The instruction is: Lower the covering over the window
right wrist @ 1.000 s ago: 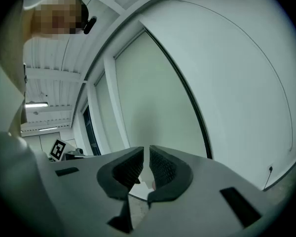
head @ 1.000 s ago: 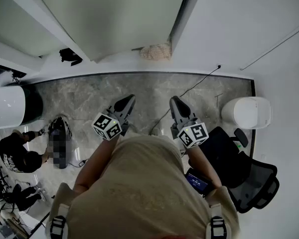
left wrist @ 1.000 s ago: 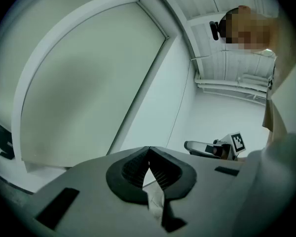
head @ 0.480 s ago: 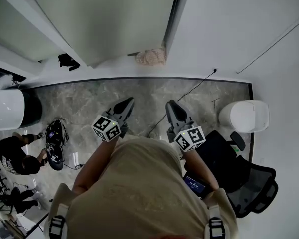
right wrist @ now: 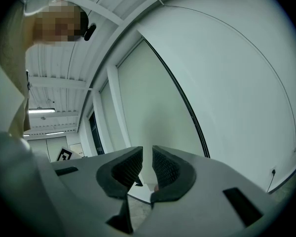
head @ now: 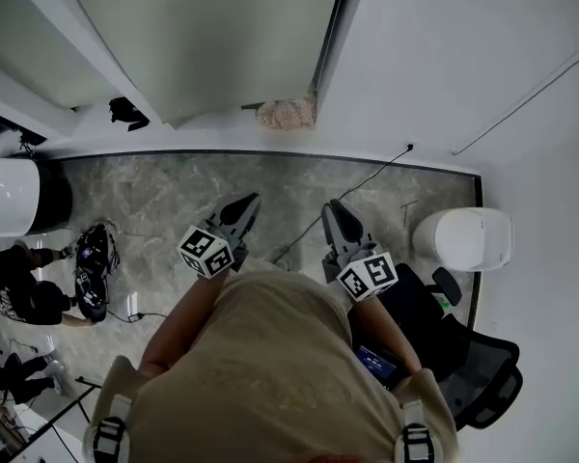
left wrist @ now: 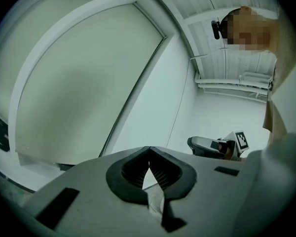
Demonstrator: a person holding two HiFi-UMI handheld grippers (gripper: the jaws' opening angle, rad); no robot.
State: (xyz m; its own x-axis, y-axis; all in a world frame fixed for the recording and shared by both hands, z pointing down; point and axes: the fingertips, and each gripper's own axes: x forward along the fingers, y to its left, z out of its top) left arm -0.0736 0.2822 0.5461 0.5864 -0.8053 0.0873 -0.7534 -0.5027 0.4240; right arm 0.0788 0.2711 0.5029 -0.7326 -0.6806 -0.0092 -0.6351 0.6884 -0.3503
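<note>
The window covering is a pale blind that fills the pane ahead; it also shows in the left gripper view and the right gripper view. Both grippers are held level at waist height, short of the wall. My left gripper is shut and empty, its tips meeting. My right gripper has a narrow gap between its pads with nothing in it; its jaws have just opened a little further. No pull cord or handle can be made out.
A marble floor strip runs along the wall, with a cable across it. White bins stand at left and right. An office chair is behind my right side. A person crouches by gear at left.
I have shifted a little to the right along the wall with both grippers; the blind's edge, right bin and chair slid left in the head view. The crouching person has moved.
</note>
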